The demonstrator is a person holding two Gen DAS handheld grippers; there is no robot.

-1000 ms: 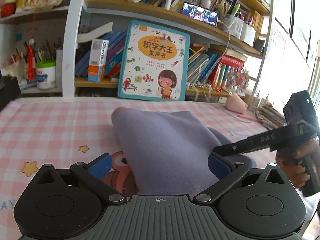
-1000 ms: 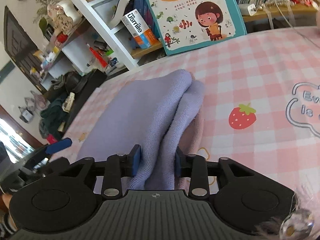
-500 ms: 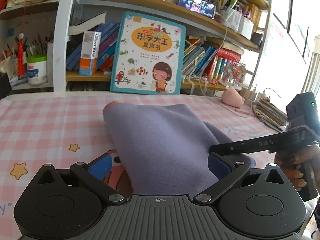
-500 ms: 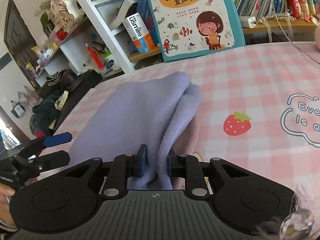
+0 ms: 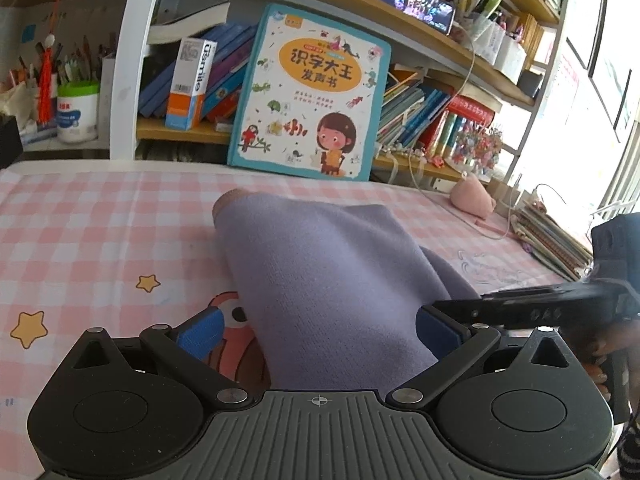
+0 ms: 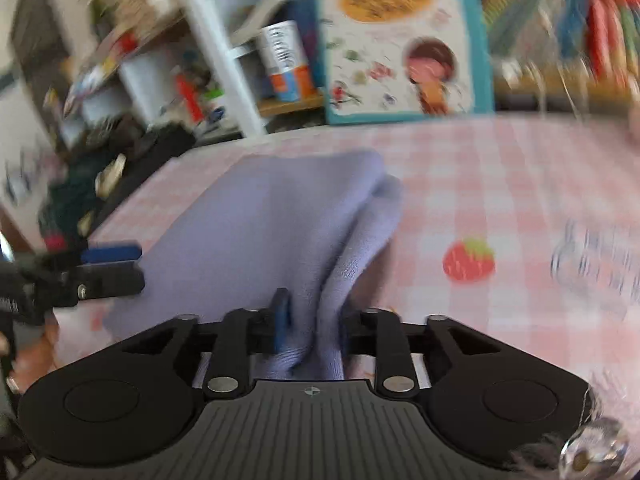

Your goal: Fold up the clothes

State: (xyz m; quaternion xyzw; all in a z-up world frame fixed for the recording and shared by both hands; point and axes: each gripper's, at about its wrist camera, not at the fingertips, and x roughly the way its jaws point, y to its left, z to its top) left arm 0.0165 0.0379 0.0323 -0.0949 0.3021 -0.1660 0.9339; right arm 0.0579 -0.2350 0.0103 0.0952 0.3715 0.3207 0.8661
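garment: a lavender knit piece (image 5: 332, 280), folded over into a thick bundle, was lying on the pink checked tablecloth (image 5: 80, 232) pretty much dead centre, long side running away from both cameras. A bit of pinkish lining peeked out at the far end.

left gripper: left gripper (image 5: 320, 330) was spread wide, blue-padded fingers (image 5: 202, 330) sitting either side of the near end of the bundle. Pads weren't squeezing anything as far as I could see, the cloth just ran between them.

right gripper: right gripper (image 6: 310, 318) had the folded edge of the garment between its jaws, and they were opening. The left blue pad (image 6: 280, 320) looked just off the cloth; the other side was too smeared to call. That whole view was motion-blurred, so take it loosely.

how the two sat: in the left wrist view the right gripper came in from the right edge, its finger lying along the near right corner of the bundle, with the person's hand (image 5: 600, 344) wrapped round the handle.

tablecloth bits: stars (image 5: 28, 328) to the left of the cloth, a strawberry print (image 6: 469, 260) to the right of it.

background: a teal-edged children's book (image 5: 308, 96) was leaning upright against the bookshelf (image 5: 280, 8) right behind the table, with an orange-and-white box (image 5: 190, 84) standing on the shelf beside it.
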